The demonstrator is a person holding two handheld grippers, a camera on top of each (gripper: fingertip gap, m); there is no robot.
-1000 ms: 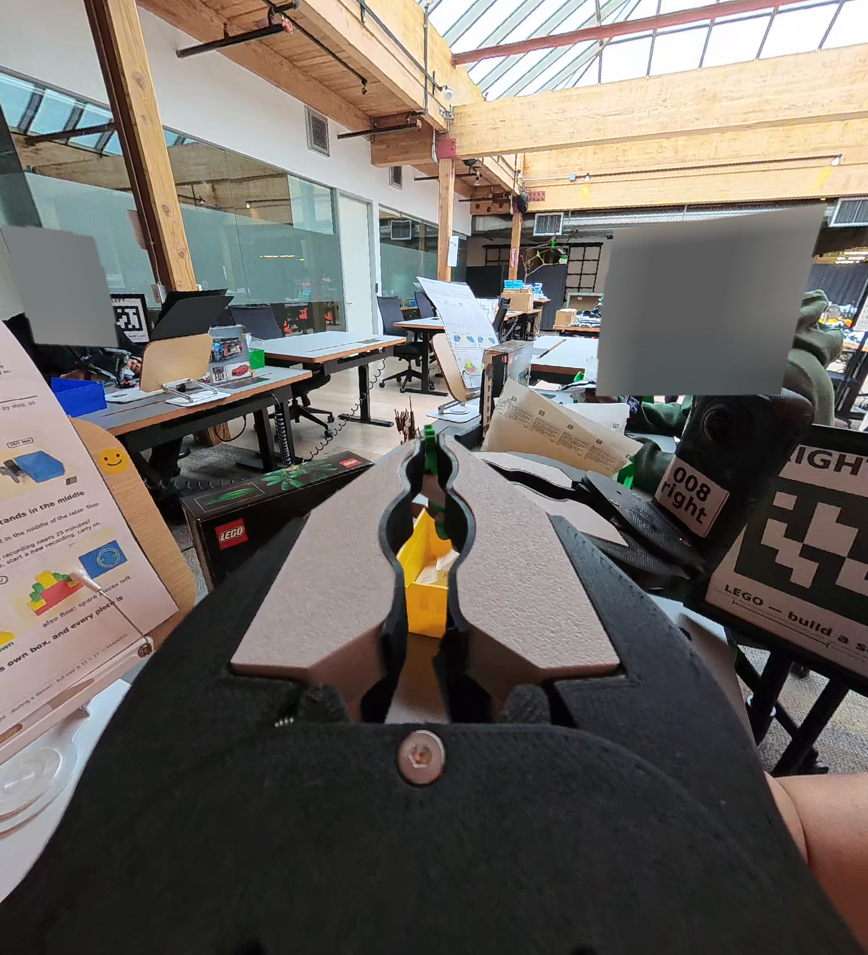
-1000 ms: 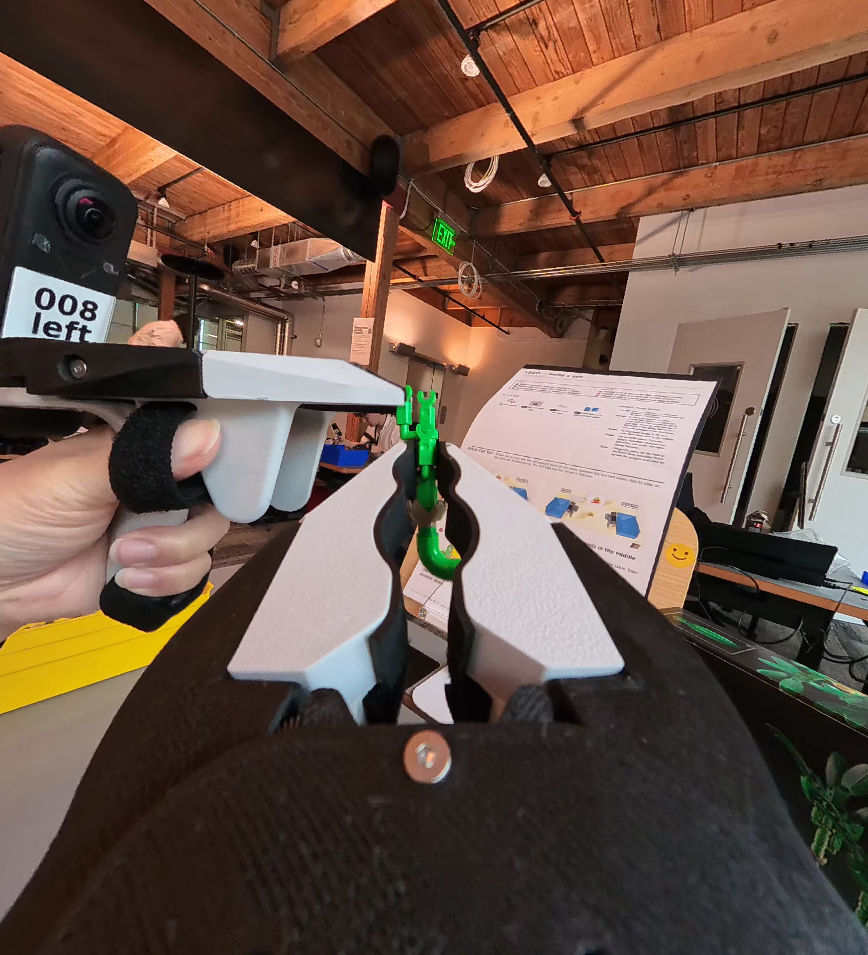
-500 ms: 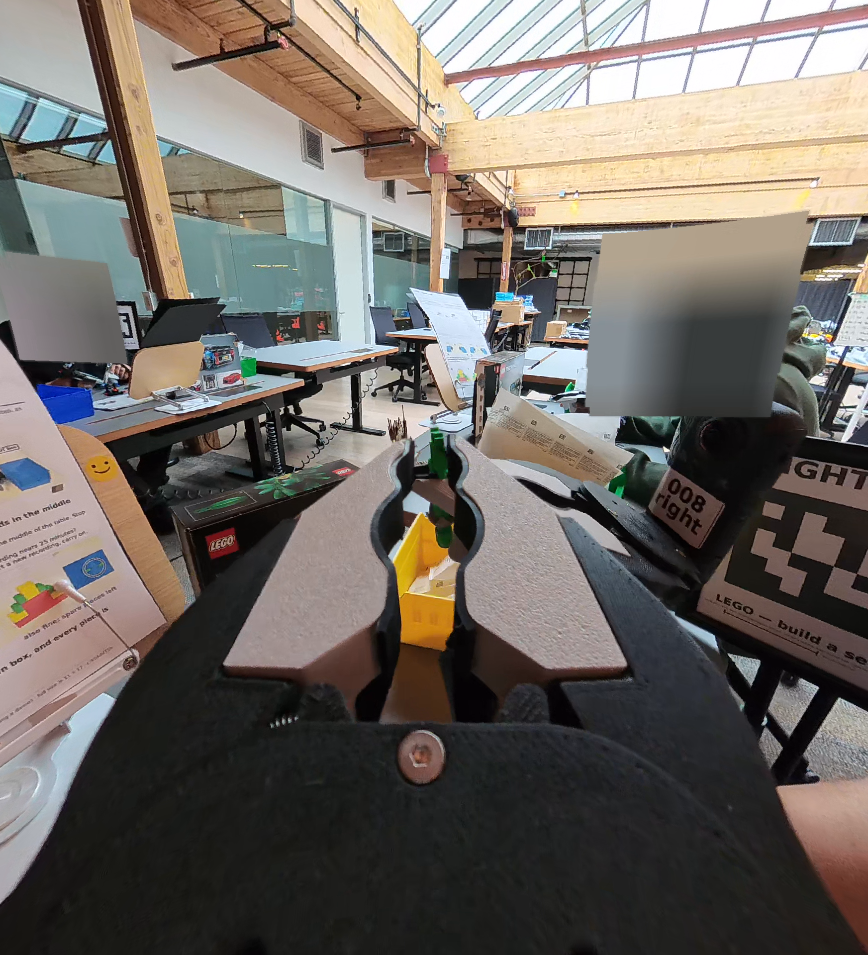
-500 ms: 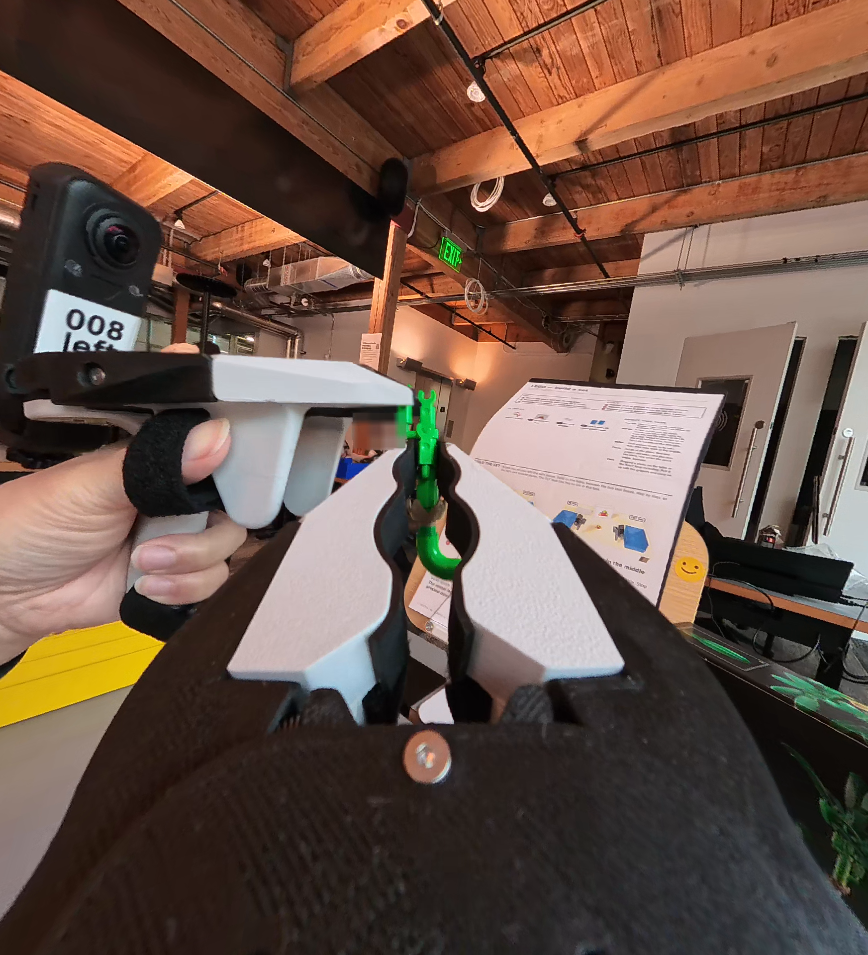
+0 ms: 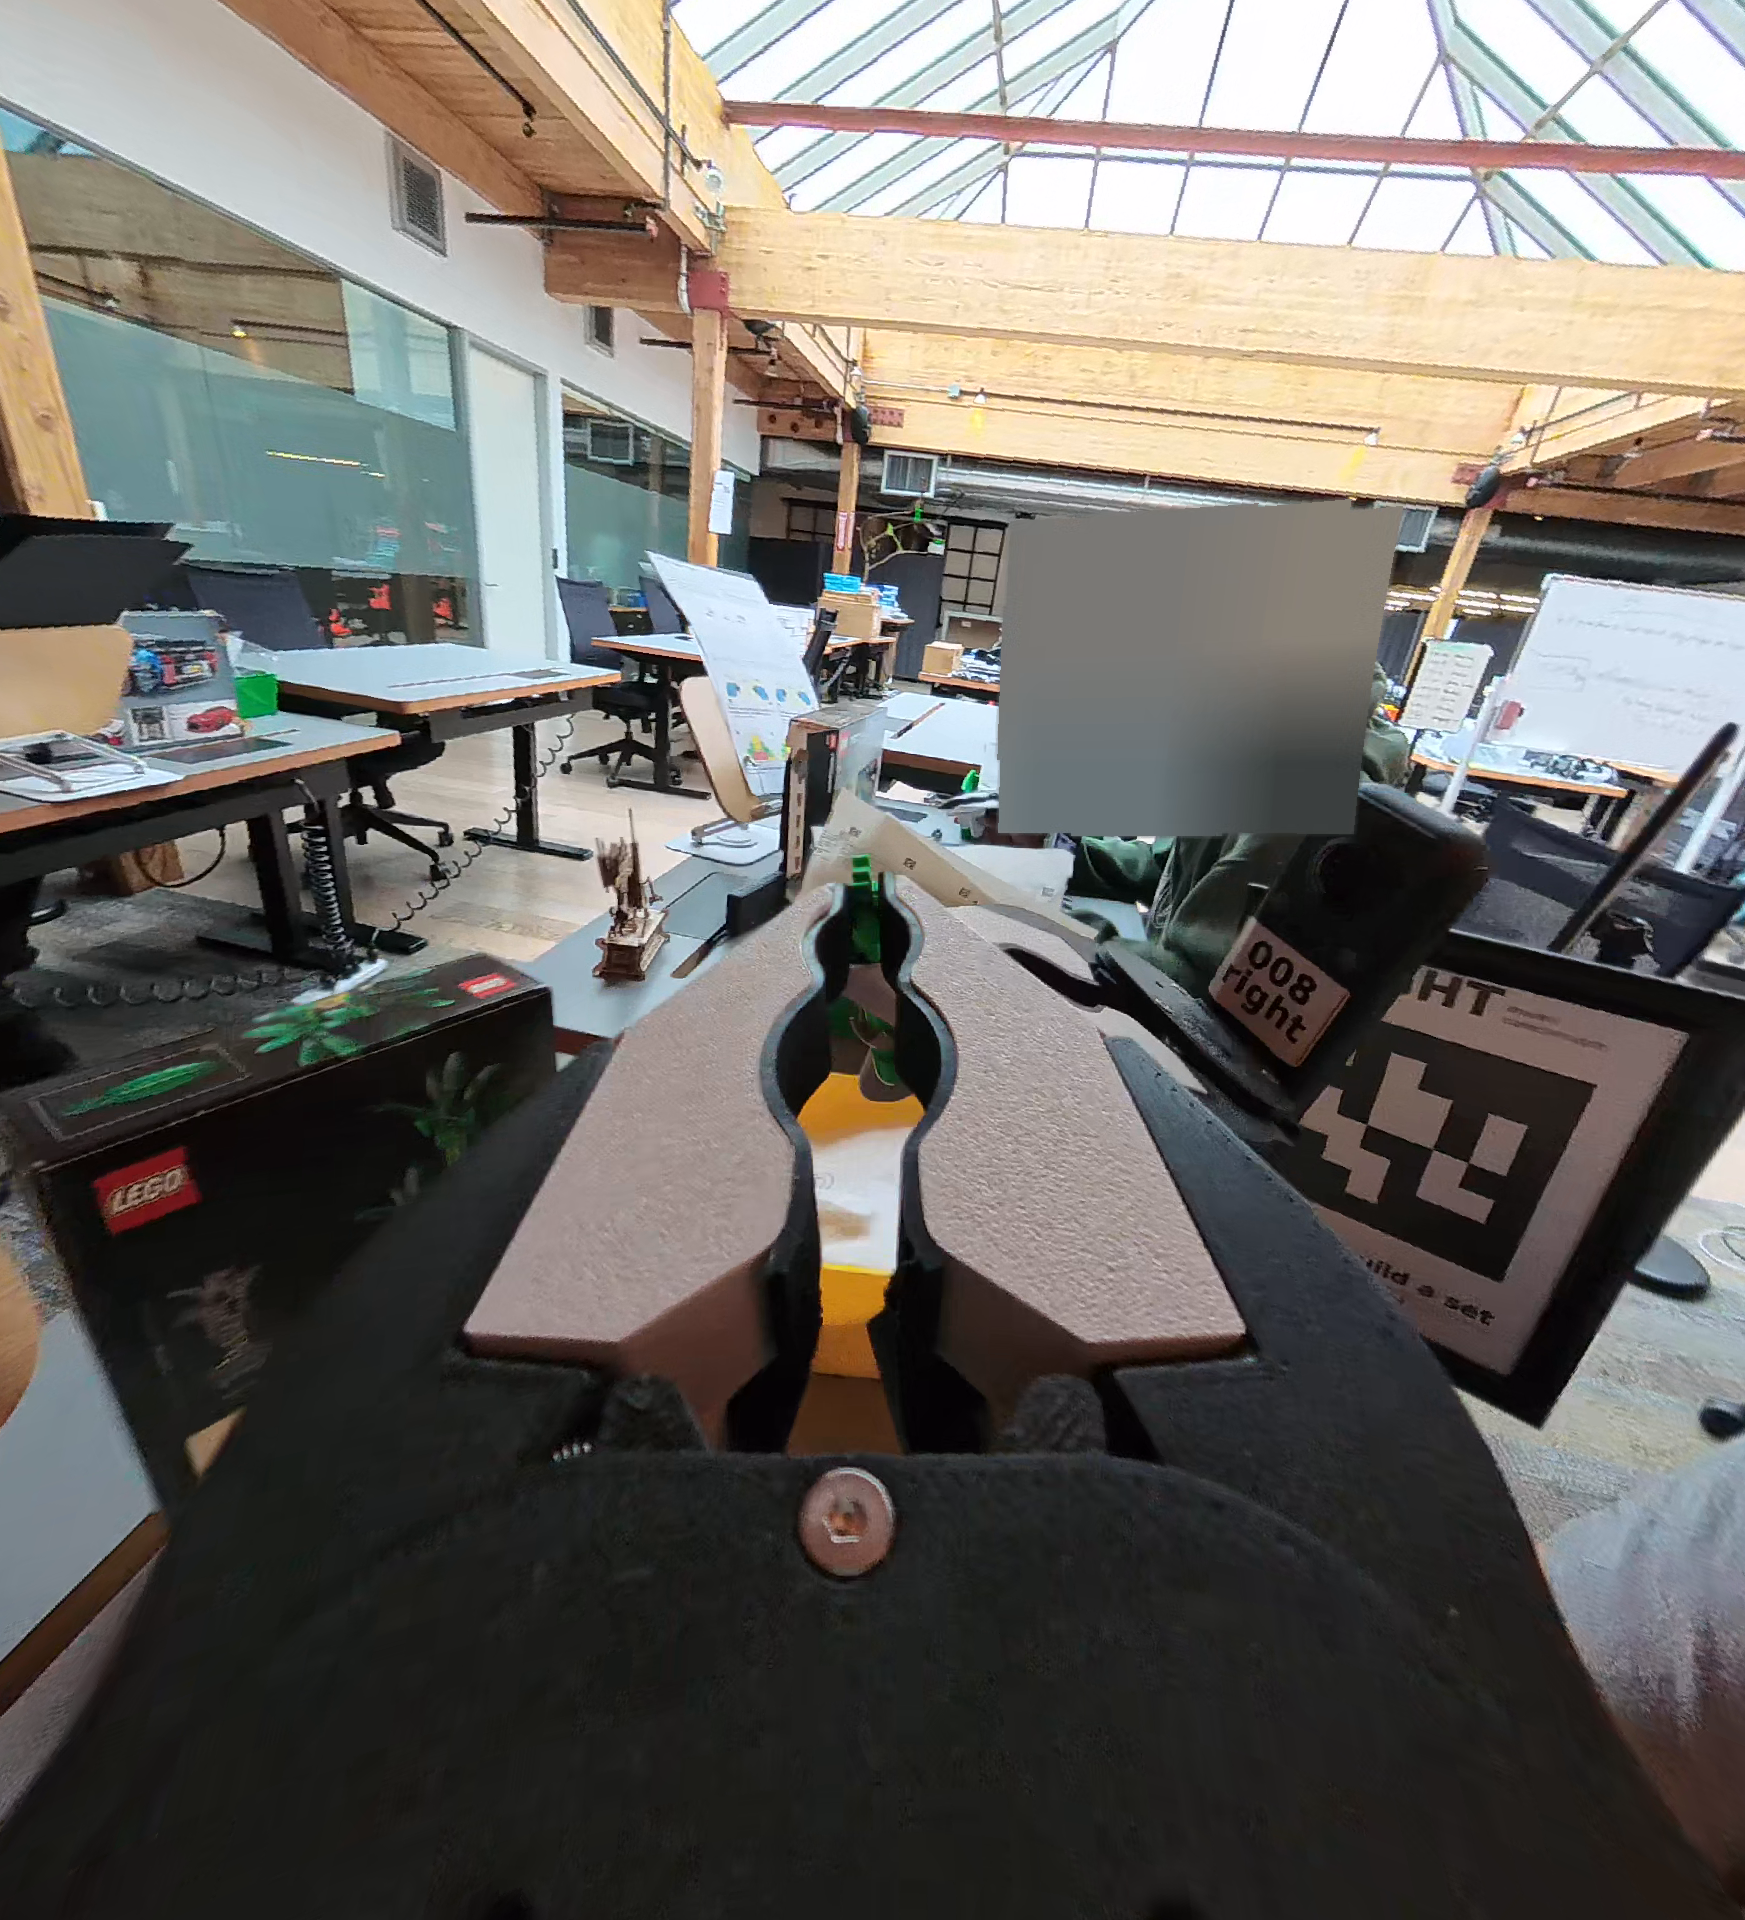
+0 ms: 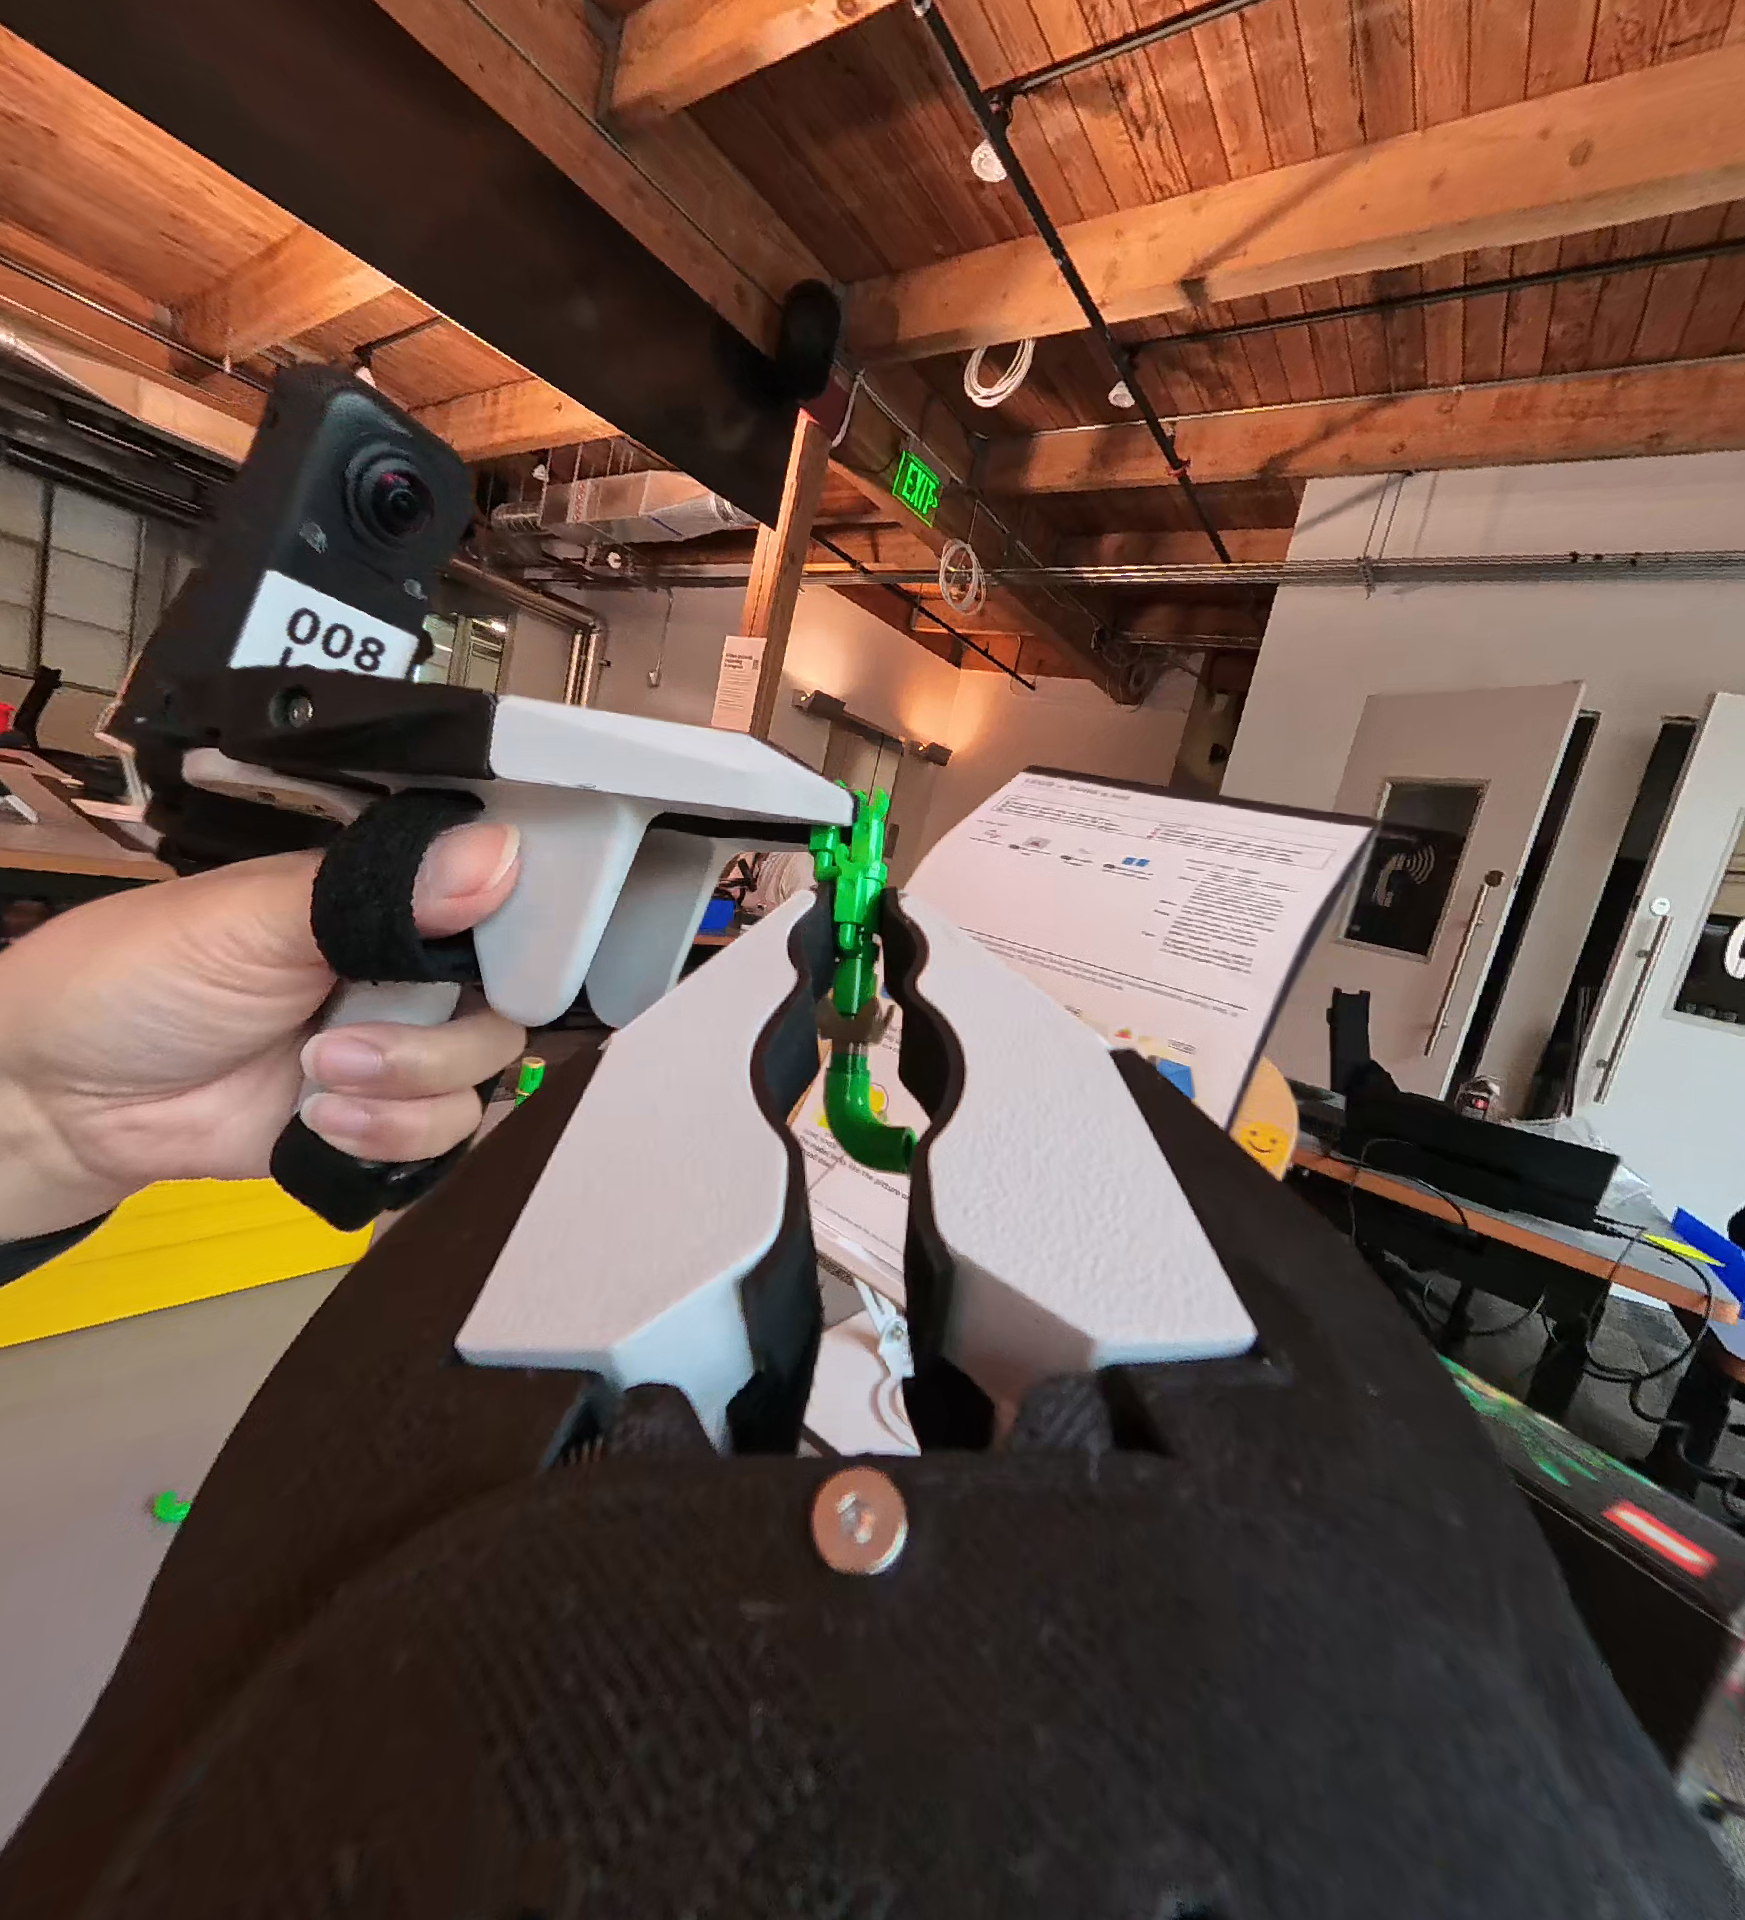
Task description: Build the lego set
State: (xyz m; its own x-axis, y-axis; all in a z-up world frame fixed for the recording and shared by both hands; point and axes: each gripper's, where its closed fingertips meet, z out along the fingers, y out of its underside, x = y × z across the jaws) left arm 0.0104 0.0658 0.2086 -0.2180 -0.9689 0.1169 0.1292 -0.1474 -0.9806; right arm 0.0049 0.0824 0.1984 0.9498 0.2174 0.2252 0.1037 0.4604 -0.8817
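A slim green Lego stem (image 6: 852, 925) with a hooked lower end and a small tan part is held upright in the air. My right gripper (image 6: 860, 904) is shut on its middle. My left gripper (image 6: 842, 805), held by a hand (image 6: 172, 1049), comes in from the left, and its fingertips meet the stem's forked top. In the left wrist view my left gripper (image 5: 863, 899) is shut, with the green stem (image 5: 860, 940) pinched at its tips. The right gripper's body (image 5: 1294, 987) sits close on the right.
A yellow tray (image 6: 120, 1262) lies on the grey table (image 6: 37, 1558) below, with loose green bits (image 6: 167, 1507) nearby. A black Lego box (image 5: 276, 1132) stands to the left. An instruction sheet on a stand (image 6: 1159, 914) and a marker board (image 5: 1450, 1143) are close by. Less than 4 cm separates the two grippers' tips.
The left gripper has swung right and tilted, so the instruction sheet has left its view. In the right wrist view its tip has closed in onto the stem's top. The right gripper keeps its hold.
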